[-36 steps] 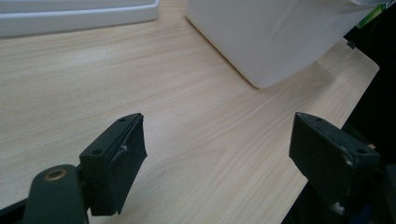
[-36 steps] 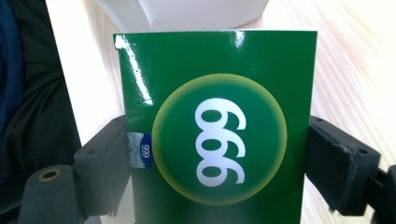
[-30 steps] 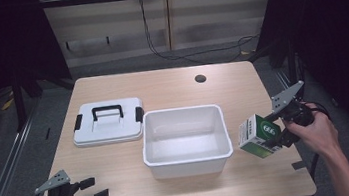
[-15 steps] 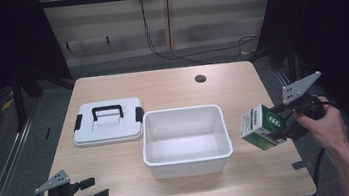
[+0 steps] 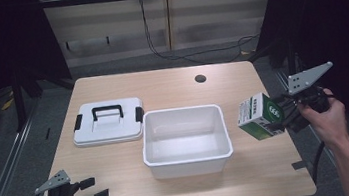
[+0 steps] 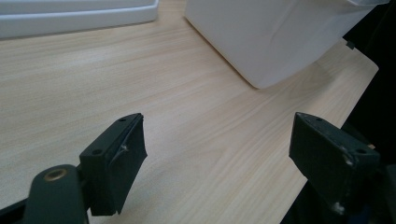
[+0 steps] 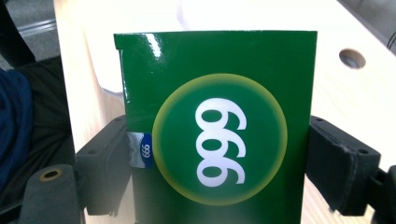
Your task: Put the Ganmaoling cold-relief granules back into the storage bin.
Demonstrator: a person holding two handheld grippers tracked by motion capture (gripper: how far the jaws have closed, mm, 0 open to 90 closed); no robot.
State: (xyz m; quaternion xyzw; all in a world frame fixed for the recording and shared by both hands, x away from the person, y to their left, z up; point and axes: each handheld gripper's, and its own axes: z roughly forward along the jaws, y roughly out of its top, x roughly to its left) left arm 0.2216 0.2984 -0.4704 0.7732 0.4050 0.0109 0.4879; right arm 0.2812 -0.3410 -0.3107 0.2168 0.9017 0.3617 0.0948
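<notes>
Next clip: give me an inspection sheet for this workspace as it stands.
Surface: wooden table, round hole near far edge.
Job's things: white bin, empty, at centre; lid with black handle flat to its left; green box held above table, right of bin.
Clutter: nothing seen.
Grippers: left gripper open, low at near left corner; right gripper shut on box.
Cables: black cables on floor beyond table.
Surroundings: dark, panelled wall behind.
</notes>
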